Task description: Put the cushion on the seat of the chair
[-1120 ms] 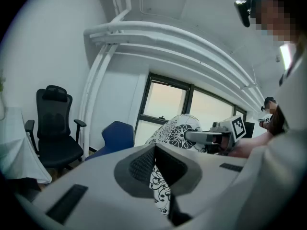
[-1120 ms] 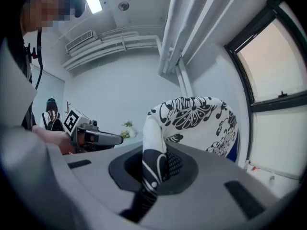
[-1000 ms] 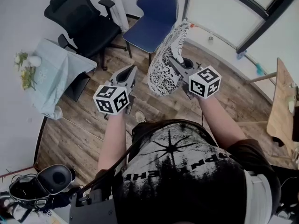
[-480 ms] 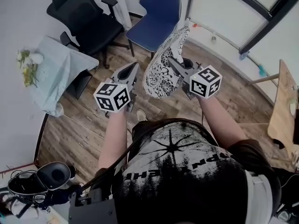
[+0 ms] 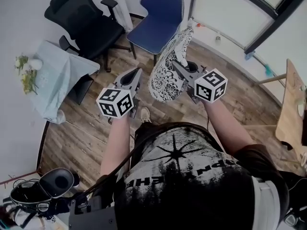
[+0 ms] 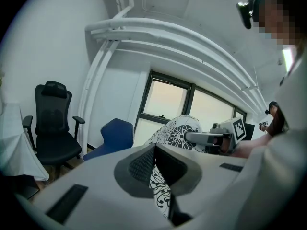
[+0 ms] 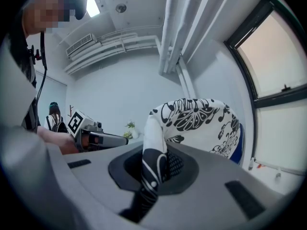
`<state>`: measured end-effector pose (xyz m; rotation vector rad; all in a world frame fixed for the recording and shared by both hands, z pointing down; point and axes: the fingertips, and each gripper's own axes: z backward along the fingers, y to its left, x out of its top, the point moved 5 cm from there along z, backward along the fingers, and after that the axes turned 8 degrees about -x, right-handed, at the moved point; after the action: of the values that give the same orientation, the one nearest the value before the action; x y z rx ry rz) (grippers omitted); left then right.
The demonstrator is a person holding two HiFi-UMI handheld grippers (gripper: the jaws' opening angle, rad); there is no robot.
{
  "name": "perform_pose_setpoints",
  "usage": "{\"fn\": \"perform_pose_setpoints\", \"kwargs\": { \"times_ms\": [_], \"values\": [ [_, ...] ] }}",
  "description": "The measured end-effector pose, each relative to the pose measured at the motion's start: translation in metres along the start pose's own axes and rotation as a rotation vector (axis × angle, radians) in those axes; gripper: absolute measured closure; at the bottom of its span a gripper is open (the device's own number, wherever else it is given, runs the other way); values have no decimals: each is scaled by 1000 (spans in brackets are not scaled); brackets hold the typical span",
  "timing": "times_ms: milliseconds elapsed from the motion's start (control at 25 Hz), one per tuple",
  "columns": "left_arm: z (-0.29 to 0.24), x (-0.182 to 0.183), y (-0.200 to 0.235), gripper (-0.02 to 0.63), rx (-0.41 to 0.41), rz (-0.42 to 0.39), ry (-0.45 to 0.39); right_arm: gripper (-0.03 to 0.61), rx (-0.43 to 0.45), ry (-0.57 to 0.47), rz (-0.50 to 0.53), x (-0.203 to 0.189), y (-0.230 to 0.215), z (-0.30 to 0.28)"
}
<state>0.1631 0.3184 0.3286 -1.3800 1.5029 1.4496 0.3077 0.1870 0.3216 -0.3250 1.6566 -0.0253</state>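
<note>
The cushion (image 5: 169, 66), white with black floral print, hangs upright in front of me above the wooden floor. My right gripper (image 5: 176, 65) is shut on its edge, and a fold of the fabric (image 7: 154, 157) is pinched between the pads. My left gripper (image 5: 137, 72) is just left of the cushion, apart from it. Its tips meet and hold nothing, and the cushion (image 6: 175, 131) shows past them. A blue chair (image 5: 158, 20) with a bare seat stands just beyond the cushion. A black office chair (image 5: 88, 23) stands to its left.
A small table under a pale cloth (image 5: 62, 75) with flowers (image 5: 26, 71) stands at the left wall. A wooden table edge (image 5: 290, 109) is at the right. Dark gear (image 5: 43, 188) lies on the floor at the lower left. Windows run along the far wall.
The view sways a little. The cushion stays in the right gripper, and both grippers keep their places.
</note>
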Motion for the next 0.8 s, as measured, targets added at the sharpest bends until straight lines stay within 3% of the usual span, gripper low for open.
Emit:
{"fn": "perform_pose_setpoints", "kwargs": {
  "times_ms": [200,800],
  "values": [
    [-9,3,22,600,-35,8,6,551,-41,16,6,-4,-7,-19],
    [-40,42,148,600,-158,-1,94,551,-167,15,-19,13,-22,-136]
  ]
}}
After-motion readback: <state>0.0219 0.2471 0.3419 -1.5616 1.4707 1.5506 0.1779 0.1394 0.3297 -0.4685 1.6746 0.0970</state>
